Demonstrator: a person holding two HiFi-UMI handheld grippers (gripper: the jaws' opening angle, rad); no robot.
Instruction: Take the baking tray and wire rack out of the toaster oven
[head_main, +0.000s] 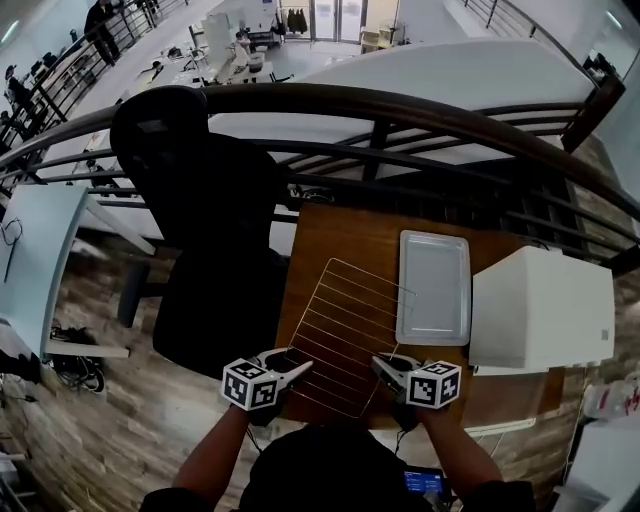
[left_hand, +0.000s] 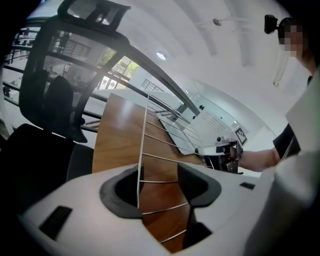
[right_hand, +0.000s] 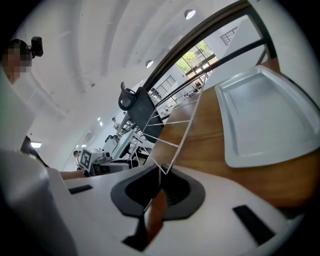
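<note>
The view from the right tool (right_hand: 159, 192) is showing its jaws clamping a corner of the wire rack (head_main: 345, 335). The view from the left tool (left_hand: 159, 189) is showing open jaws around the rack's edge wire. The head view is adding the baking tray (head_main: 434, 285), lying on the bench (head_main: 340, 235) beyond the right tool.

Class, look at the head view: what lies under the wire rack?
Only the table shows through the rack; nothing else lies beneath. Whether the rack rests on it or hangs above it cannot be told.
</note>
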